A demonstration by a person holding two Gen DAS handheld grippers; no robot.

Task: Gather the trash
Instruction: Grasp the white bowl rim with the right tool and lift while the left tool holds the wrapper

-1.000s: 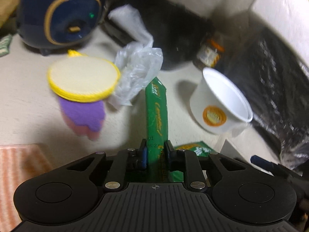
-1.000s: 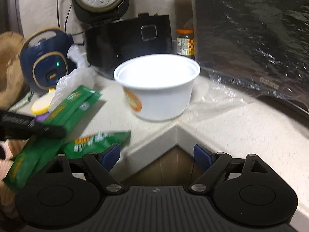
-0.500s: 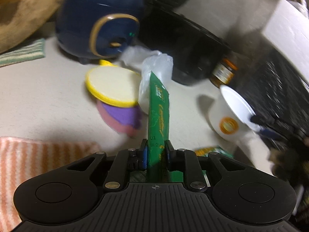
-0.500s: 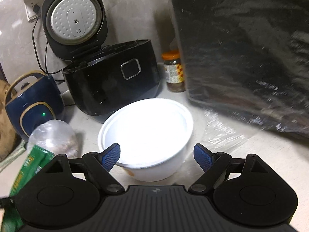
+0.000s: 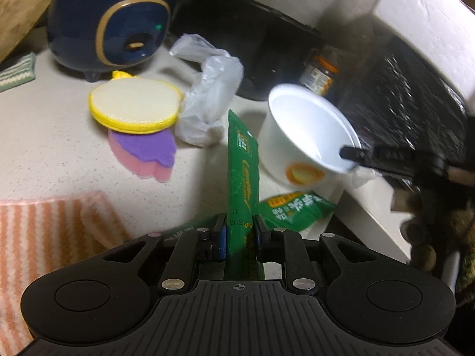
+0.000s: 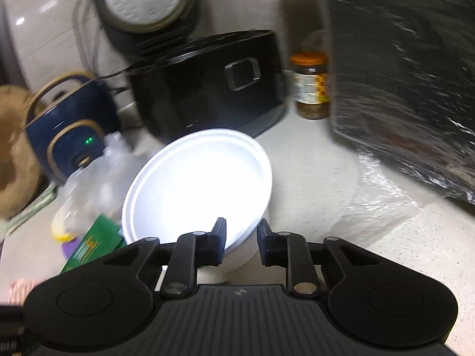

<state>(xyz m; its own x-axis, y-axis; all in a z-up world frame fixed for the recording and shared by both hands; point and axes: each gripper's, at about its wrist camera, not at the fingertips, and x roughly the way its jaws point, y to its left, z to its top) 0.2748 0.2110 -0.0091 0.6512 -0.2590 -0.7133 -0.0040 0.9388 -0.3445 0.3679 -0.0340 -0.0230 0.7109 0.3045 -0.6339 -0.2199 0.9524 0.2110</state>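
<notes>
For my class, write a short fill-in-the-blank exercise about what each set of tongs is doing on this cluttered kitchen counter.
1. The left tongs are shut on a ____ wrapper.
2. The right tongs are closing over the rim of the white ____.
3. The yellow-edged round pad lies on top of a ____ and pink one.
4. Beside the black cooker stands a jar with an ____ lid.

Missing words: green; cup; purple; orange

The wrapper [image 5: 242, 178] was green with yellow lettering. The bowl [image 5: 299, 136] was white with an orange emblem. The cloth [image 5: 44, 237] bore orange-and-white stripes. The kettle [image 5: 109, 20] was navy with gold trim.
</notes>
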